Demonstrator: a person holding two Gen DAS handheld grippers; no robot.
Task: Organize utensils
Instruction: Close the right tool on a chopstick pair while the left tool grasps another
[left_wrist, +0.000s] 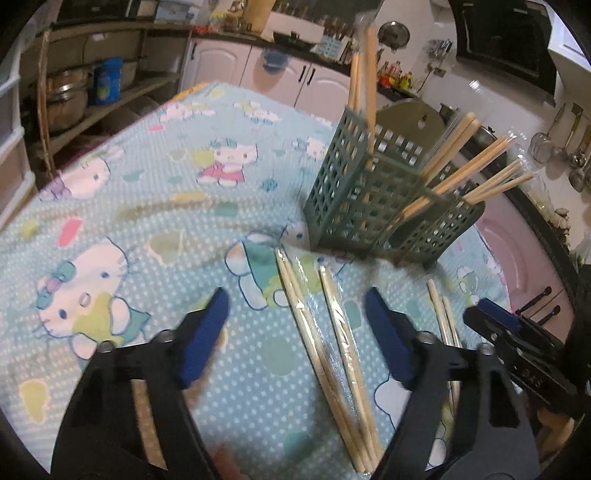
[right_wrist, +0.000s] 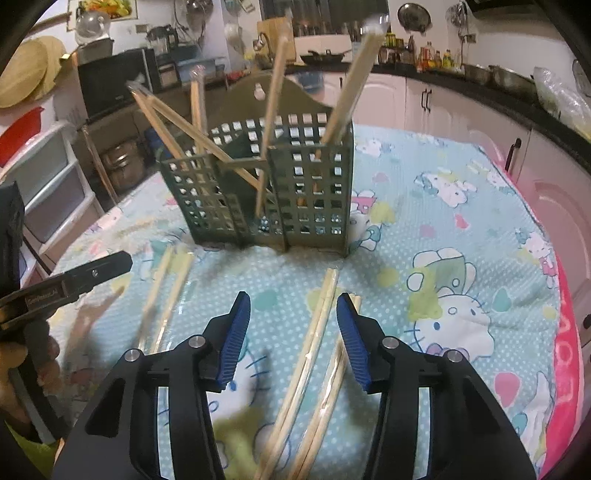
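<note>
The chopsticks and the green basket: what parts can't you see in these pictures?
- Near ends of the wrapped chopsticks, left wrist view: cut off by the bottom edge and the left gripper.
- Same in the right wrist view: chopsticks run under the right gripper and off the frame.
- Bottom of the basket: hidden by its walls.
- Pattern on the cloth: partly blurred.

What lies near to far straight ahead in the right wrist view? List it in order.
right gripper with open jaws → wrapped chopsticks on the cloth → green utensil holder with chopsticks standing in it → white cabinets → counter with bottles
</note>
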